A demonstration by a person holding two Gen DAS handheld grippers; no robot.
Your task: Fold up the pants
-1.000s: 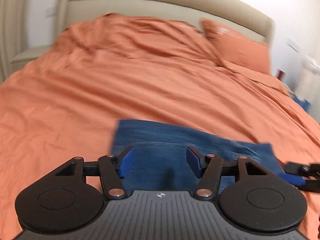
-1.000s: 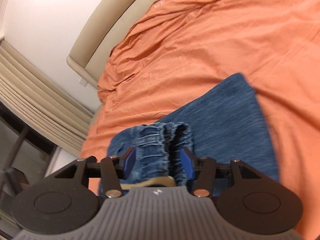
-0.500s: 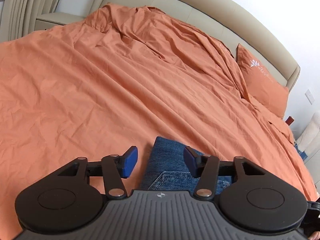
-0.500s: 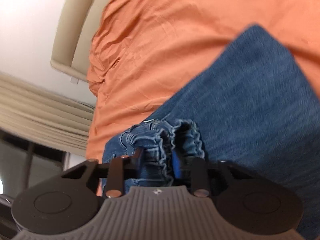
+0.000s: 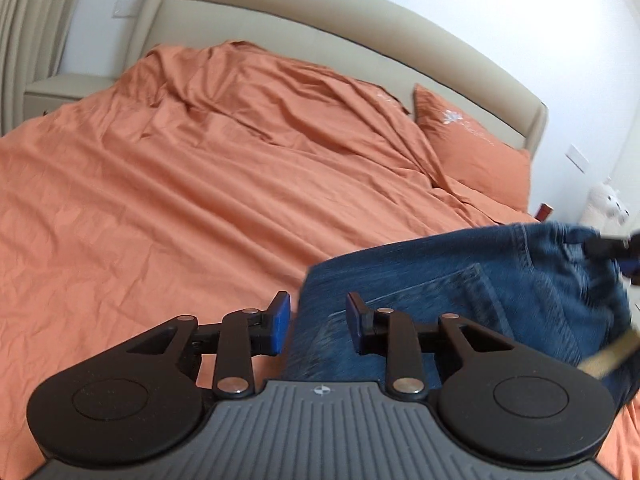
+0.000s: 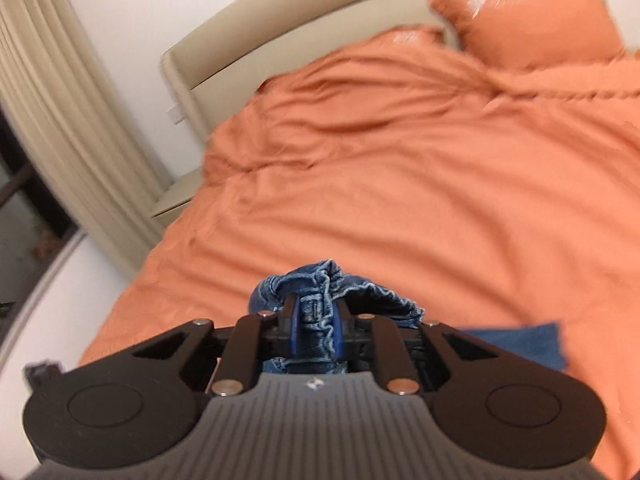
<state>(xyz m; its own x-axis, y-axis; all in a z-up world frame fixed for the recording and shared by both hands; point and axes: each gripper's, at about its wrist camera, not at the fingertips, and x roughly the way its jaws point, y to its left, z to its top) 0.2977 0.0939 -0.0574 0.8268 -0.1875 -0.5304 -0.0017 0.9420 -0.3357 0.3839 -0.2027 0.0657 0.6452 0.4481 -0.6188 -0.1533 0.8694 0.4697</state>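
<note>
Lifted since a moment ago, the jeans [image 5: 460,280] now hang partly above the orange bed [image 5: 200,200], their bunched waistband raised by the right gripper [image 6: 316,330], whose fingers are clamped tight on the denim. Left of the jeans' raised end, the left gripper [image 5: 318,326] hovers over their edge, fingers spread and holding nothing. A pillow [image 5: 472,152] leans at the headboard [image 5: 360,40] beyond.

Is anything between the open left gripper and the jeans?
Nothing visible. The left gripper is open with the jeans right ahead of it on the duvet. The right gripper is shut on their bunched waistband.
</note>
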